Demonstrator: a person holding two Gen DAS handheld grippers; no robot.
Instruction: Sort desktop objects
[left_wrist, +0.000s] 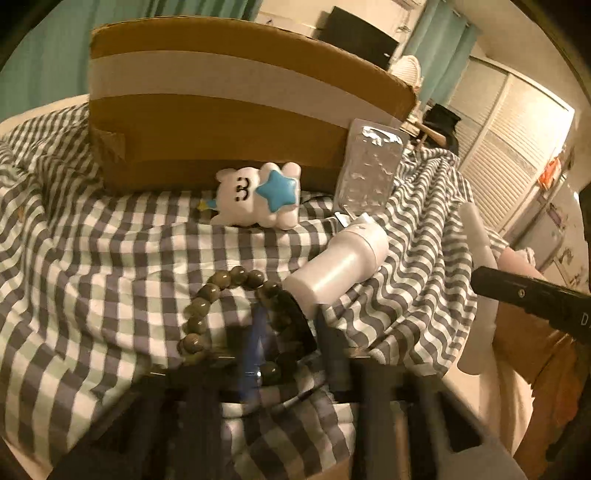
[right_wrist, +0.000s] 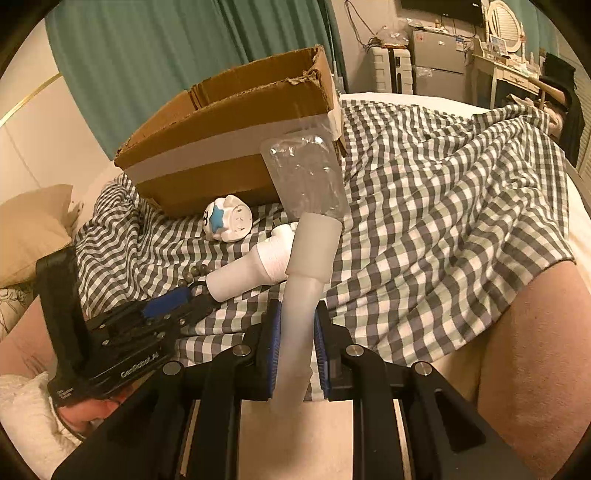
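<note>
Two grips concern me: my left gripper (left_wrist: 284, 343) is pinched nearly closed on the bead bracelet (left_wrist: 221, 306), whose loose loop could snag the white bottle (left_wrist: 336, 269) just ahead; my right gripper (right_wrist: 295, 332) clamps a slim white tube (right_wrist: 299, 314), which could slip. Both work over a rumpled checked cloth (right_wrist: 443, 221) on a bed, cardboard box (right_wrist: 229, 147) beyond, green curtains behind.

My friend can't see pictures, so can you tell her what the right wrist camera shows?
The right tongs are shut on a long frosted white plastic tube above a grey-and-white checked cloth. Beyond lie a white plastic bottle, a white bear toy with a blue star and an open brown cardboard box. The left tongs reach in towards dark round beads.
</note>
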